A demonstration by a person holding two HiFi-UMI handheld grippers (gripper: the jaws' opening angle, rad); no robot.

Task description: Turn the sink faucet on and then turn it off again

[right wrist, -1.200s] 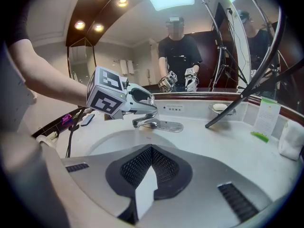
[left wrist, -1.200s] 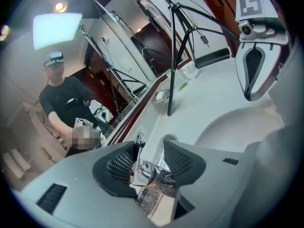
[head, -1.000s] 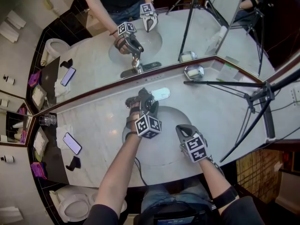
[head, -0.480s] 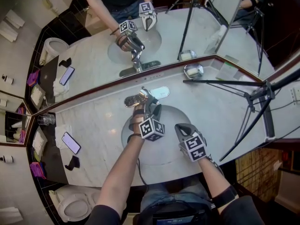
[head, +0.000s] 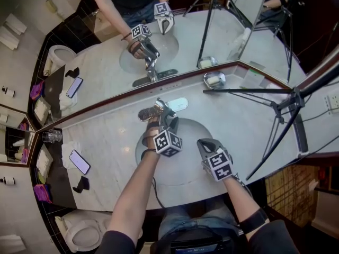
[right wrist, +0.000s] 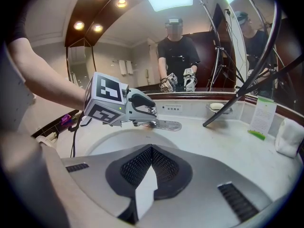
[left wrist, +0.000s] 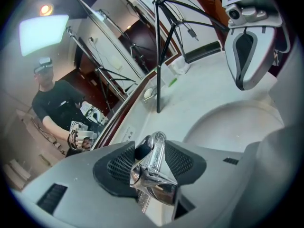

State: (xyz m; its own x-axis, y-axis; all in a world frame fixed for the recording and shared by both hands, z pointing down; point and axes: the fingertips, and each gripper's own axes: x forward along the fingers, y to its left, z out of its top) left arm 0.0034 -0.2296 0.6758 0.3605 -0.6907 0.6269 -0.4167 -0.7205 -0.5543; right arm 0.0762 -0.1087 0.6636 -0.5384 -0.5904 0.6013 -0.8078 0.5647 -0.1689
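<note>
Nearest the person, the right tool (head: 204,144) hangs over the front of the basin (head: 183,172), its jaws pressed together on nothing. I take it to be parked there, out of the way, while the other hand works. The basin is bare: I see no water standing in it and no stream from the spout.

Past it, at the back rim of the basin, the faucet (head: 158,110) stands fixed to the surface (head: 106,136). The left tool (left wrist: 148,144) reaches across the bowl and has the chrome lever (left wrist: 153,175) between its pads. The jaws have just been opening a little, yet both pads appear to lie against the lever's sides, so I read it as gripped. The tool comes at the lever from the front, slanting down, which looks like a fair hold for swinging it. With no water showing, I can't judge whether the on-turn is yet to come or the off-turn is already done.

Farther along the back edge, right of the faucet, a soap dish (head: 214,80) holds a pale bar. Well off to the left, a glass (head: 51,136) sits against the mirror (head: 95,73); I can't make out whether anything is in it.
</note>
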